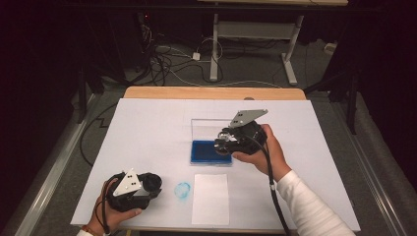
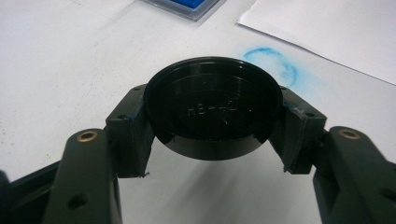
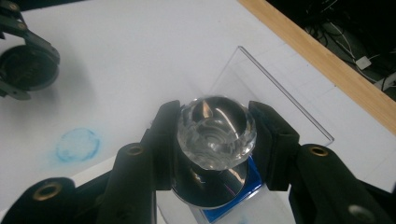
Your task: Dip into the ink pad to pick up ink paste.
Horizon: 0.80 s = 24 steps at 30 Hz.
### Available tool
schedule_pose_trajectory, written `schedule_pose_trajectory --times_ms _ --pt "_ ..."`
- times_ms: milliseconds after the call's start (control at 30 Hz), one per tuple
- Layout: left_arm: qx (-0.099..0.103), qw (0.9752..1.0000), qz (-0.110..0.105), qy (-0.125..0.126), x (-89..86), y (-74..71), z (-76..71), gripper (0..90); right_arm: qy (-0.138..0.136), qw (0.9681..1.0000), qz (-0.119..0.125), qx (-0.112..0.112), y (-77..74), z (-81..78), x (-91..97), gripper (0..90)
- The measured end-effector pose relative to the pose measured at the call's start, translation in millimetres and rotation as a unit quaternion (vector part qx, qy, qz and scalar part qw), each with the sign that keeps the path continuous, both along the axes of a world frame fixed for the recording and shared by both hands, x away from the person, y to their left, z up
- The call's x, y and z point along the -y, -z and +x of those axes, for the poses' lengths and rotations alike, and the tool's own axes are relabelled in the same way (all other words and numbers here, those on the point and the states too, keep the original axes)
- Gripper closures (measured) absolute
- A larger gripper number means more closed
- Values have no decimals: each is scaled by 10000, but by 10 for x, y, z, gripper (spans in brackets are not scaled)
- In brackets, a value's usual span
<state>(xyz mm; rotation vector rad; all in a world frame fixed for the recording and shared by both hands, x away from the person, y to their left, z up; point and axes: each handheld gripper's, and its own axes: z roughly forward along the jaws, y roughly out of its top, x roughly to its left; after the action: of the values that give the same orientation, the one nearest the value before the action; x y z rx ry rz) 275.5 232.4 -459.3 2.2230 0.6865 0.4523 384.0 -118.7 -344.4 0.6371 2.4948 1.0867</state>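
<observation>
My left gripper [image 1: 151,185] rests low at the table's front left, shut on a round black cap [image 2: 212,107] whose hollow side faces its camera. My right gripper [image 1: 223,141] hovers over the blue ink pad [image 1: 204,152] and is shut on a stamp with a clear faceted knob [image 3: 216,133] and a dark round base. The pad sits in a clear case whose lid [image 1: 209,129] stands open behind it. In the right gripper view the black cap [image 3: 25,65] appears far off at upper left, and a corner of the ink pad [image 3: 233,200] peeks out under the stamp.
A smudged blue ring print [image 1: 182,190] marks the white table cover [image 1: 147,128] between the hands. A white paper sheet [image 1: 210,199] lies in front of the ink pad. The wooden table edge [image 1: 211,93] runs along the back, with cables and desk legs on the floor beyond.
</observation>
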Motion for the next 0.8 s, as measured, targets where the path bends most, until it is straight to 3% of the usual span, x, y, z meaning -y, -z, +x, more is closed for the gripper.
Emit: schedule_pose_trajectory --times_ms 267,800 --pt "0 10000 10 -3 -15 -7 3 367 -12 9997 -227 -131 190 129 -201 570" --pt "-21 10000 22 25 -27 -4 11 367 142 9992 -149 -347 580 349 -469 570"
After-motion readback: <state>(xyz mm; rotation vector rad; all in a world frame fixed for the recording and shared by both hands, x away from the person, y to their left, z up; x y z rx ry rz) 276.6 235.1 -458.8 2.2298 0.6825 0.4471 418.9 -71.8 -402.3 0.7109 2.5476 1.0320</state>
